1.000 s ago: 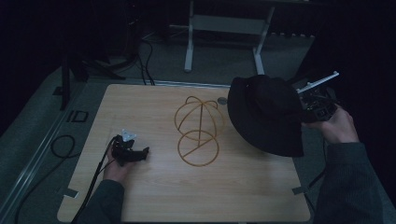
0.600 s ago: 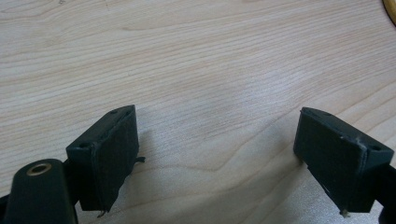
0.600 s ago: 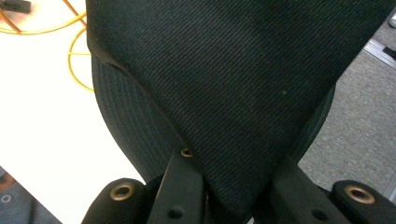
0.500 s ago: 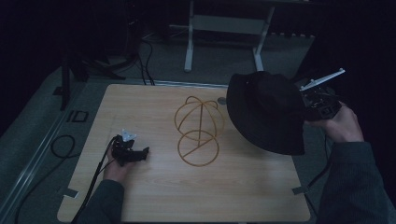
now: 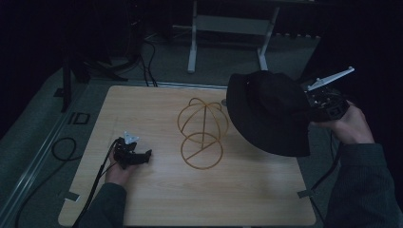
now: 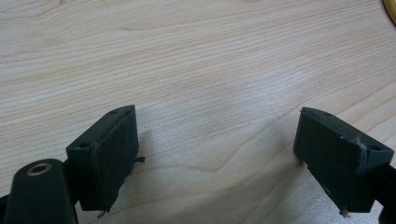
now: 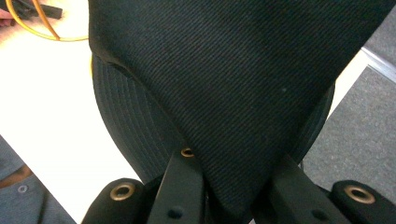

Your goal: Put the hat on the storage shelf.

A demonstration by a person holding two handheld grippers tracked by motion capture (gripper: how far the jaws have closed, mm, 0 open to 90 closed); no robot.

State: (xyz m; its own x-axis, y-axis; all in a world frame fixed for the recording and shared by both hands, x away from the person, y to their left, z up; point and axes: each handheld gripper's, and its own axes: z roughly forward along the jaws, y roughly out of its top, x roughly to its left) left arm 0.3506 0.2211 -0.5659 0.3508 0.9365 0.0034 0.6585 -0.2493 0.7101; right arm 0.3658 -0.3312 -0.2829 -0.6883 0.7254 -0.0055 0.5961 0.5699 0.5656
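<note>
A: From the high view, what has changed for us? Our right gripper (image 5: pixel 317 105) holds the hat (image 5: pixel 268 111) up at the table's (image 5: pixel 157 199) right edge, much where it hung a second ago; it has drifted only slightly, and the hat is no nearer the stand (image 5: pixel 202 133).

B: So we are paused mid-carry. The wire stand sits in the middle of the table, bare, well apart from the hat. Our left gripper (image 5: pixel 134 156) rests on the wood near the left side, just as before.

A: In the left gripper view, our jaws stand wide apart, released, with nothing but bare table (image 6: pixel 196 60) between them.

B: And the right gripper view?

A: There our jaws are clenched on a fold of the hat's (image 7: pixel 243 84) black cloth; the brim hangs away below. A bit of the yellow stand (image 7: pixel 44 25) peeks in at the top left corner.

B: Then, as we judge it, little is done yet: the hat is lifted and gripped firmly, and we have yet to carry it leftwards and lower the crown over the stand.
</note>
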